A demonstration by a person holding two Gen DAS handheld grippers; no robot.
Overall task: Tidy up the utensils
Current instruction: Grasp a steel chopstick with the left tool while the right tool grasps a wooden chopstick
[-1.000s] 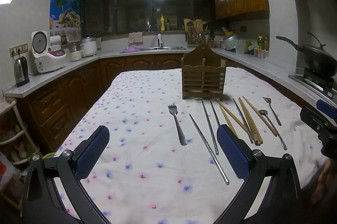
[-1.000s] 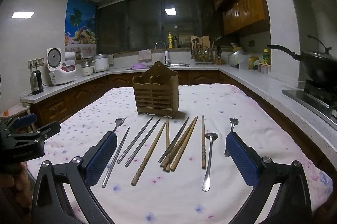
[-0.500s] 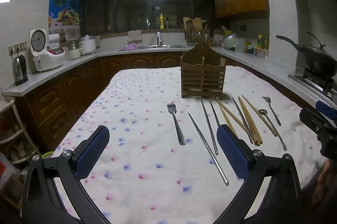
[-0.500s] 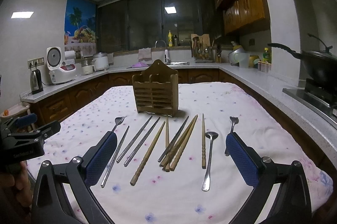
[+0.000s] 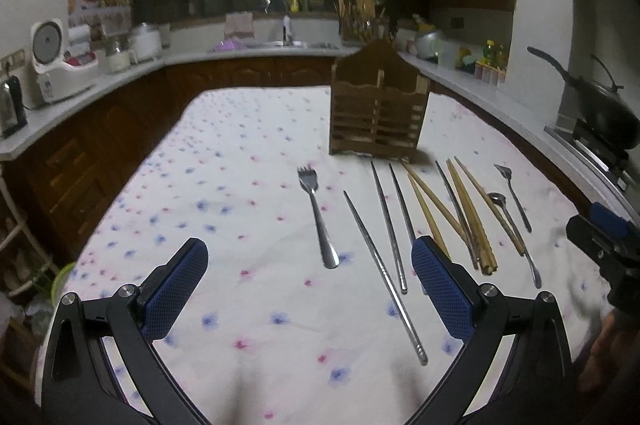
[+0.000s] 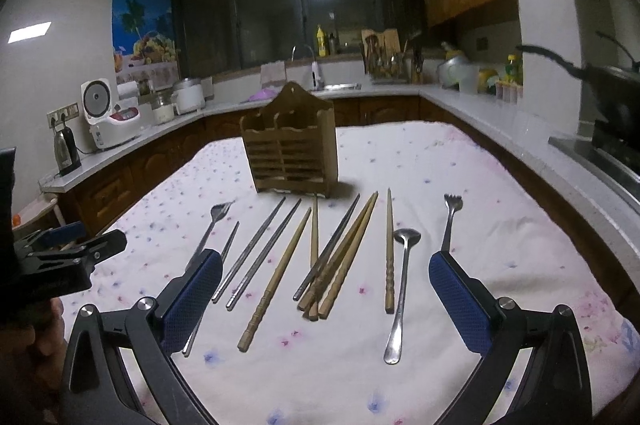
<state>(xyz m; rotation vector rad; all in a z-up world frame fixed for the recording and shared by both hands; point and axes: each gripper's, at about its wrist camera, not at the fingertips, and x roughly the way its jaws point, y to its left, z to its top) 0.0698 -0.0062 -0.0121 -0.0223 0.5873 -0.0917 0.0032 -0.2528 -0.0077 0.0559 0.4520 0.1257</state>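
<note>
A wooden two-compartment utensil holder (image 5: 378,107) (image 6: 290,153) stands upright on the flowered tablecloth. In front of it lie a large fork (image 5: 318,215) (image 6: 210,225), metal chopsticks (image 5: 386,225) (image 6: 256,249), wooden chopsticks (image 5: 468,217) (image 6: 344,257), a spoon (image 5: 516,237) (image 6: 400,289) and a small fork (image 5: 512,193) (image 6: 450,221). My left gripper (image 5: 308,289) is open and empty, above the cloth near the large fork's handle. My right gripper (image 6: 326,301) is open and empty, hovering over the near ends of the chopsticks. Each gripper shows at the edge of the other's view.
The table (image 5: 224,185) is ringed by kitchen counters with a rice cooker (image 6: 108,113), a kettle (image 6: 66,149), a sink (image 5: 288,43) and a wok on the stove (image 5: 604,109). The table's near edge lies just under both grippers.
Both grippers have moved slightly forward and lower toward the utensils. Both stay open and nothing on the table has moved.
</note>
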